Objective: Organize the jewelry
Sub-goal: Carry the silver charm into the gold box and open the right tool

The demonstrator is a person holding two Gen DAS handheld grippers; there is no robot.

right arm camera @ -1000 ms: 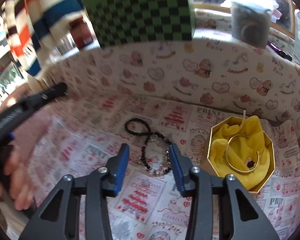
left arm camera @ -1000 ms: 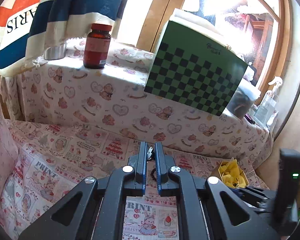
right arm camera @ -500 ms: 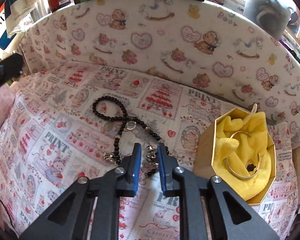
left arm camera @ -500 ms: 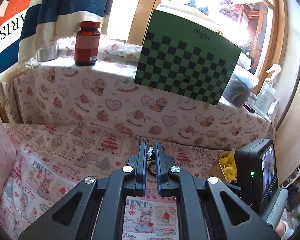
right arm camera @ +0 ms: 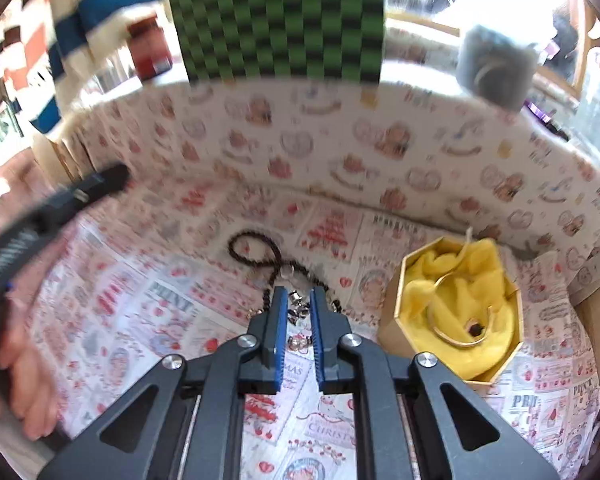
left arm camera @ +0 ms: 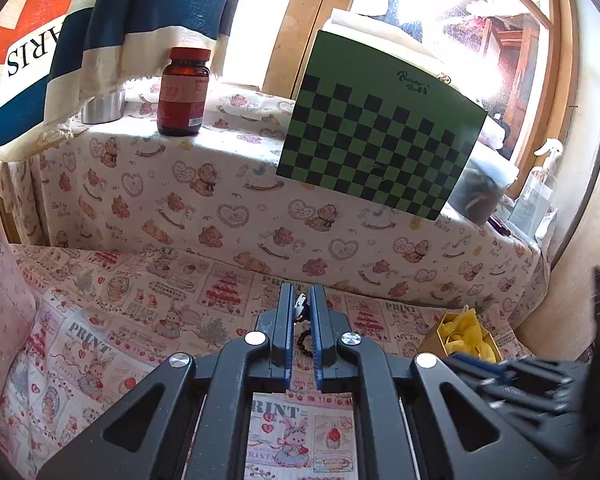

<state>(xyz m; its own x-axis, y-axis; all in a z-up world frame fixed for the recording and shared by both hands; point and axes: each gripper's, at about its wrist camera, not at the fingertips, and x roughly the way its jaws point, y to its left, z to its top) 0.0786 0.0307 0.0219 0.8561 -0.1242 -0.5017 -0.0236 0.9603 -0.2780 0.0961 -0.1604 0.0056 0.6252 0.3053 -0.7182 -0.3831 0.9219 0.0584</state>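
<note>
A black bead necklace [right arm camera: 256, 246] with silver charms lies on the printed cloth. My right gripper [right arm camera: 299, 304] is shut on its charm end. A gold octagonal box [right arm camera: 392, 308] lined with yellow cloth holds a gold bangle [right arm camera: 446, 334] to the right of the gripper. My left gripper [left arm camera: 301, 306] is narrowly shut with a small silver charm and black beads [left arm camera: 303, 342] showing between its fingers; the box [left arm camera: 430, 338] is at its lower right. The left gripper's body [right arm camera: 60, 208] shows at the left of the right wrist view.
A cloth-covered ledge [left arm camera: 236, 216] rises behind the work surface. On it stand a brown bottle [left arm camera: 184, 92], a green checkered board [left arm camera: 380, 148], a metal cup [left arm camera: 102, 106] and a grey jar [right arm camera: 496, 66]. A striped cloth [left arm camera: 100, 20] hangs at upper left.
My right gripper closed from wide open onto the necklace's charm end and is moving, with the view now blurred. The left gripper stayed shut and shifted slightly.
</note>
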